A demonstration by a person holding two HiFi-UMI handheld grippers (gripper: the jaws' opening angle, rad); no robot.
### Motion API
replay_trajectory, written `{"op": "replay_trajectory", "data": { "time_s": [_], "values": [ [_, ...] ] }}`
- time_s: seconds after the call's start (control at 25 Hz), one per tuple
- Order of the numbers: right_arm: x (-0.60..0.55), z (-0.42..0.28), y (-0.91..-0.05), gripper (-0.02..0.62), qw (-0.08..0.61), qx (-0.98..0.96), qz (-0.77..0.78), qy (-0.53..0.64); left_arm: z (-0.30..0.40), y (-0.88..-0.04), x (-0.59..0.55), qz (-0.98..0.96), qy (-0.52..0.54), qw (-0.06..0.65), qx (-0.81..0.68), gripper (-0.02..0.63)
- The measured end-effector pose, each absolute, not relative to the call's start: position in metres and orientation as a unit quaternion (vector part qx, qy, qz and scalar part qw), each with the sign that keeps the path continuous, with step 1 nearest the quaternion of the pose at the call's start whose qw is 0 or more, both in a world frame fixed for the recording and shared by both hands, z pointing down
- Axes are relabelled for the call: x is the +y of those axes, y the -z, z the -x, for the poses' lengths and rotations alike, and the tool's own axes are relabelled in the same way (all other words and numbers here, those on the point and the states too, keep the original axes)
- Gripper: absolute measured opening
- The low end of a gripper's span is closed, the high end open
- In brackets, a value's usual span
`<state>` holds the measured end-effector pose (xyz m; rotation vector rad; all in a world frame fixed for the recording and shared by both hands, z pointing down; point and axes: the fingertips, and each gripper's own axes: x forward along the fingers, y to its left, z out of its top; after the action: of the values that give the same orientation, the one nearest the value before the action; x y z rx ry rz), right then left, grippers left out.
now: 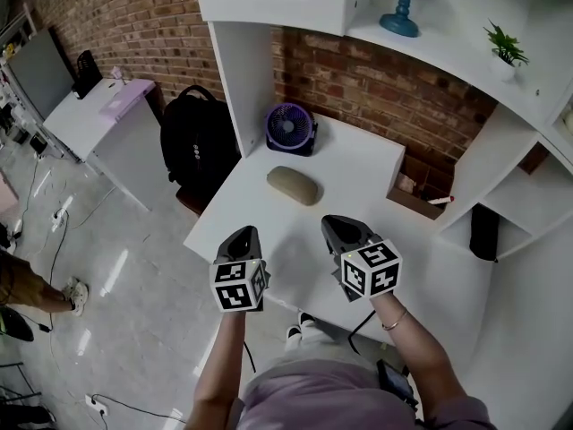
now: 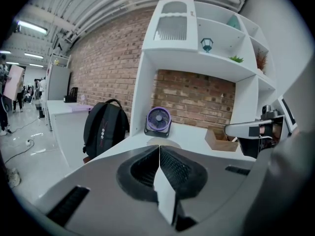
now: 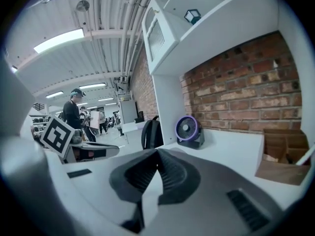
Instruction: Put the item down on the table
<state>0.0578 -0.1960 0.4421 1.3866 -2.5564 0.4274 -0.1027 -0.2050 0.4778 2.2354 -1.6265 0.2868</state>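
Two grippers are in my hands, and both are pressed shut with nothing between the jaws. In the head view my left gripper (image 1: 242, 235) hovers over the near edge of the white table (image 1: 363, 164). My right gripper (image 1: 339, 226) hangs at its three o'clock, with a gap between them.

The beige case (image 1: 293, 185) lies flat on the tabletop, apart from both grippers. It sits at about one o'clock from the left one and about eleven o'clock from the right one, so roughly at twelve o'clock from the gap between them. Neither gripper touches it.

At the case's twelve o'clock a purple fan (image 1: 290, 129) stands by the brick wall, near the case but not touching it. A black backpack (image 1: 196, 146) stands off the table at the case's ten o'clock. An open cardboard box (image 1: 412, 198) sits at the case's three o'clock, well apart.

In the left gripper view my ribbed pads meet in one line. A sliver of the case shows just above their tips, with the fan behind it. In the right gripper view the pads likewise meet, with the fan beyond them at about one o'clock and the box at three o'clock.
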Motion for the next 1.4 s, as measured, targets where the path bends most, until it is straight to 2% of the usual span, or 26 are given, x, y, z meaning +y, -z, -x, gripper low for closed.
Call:
{"op": "replay_trajectory", "data": {
  "time_s": [1.4],
  "values": [
    [-0.157,-0.091,-0.453,0.002,0.080,-0.837,-0.513,-0.174,0.089,-0.478,-0.187,-0.799,-0.104,0.180,-0.565,0.005]
  ]
}}
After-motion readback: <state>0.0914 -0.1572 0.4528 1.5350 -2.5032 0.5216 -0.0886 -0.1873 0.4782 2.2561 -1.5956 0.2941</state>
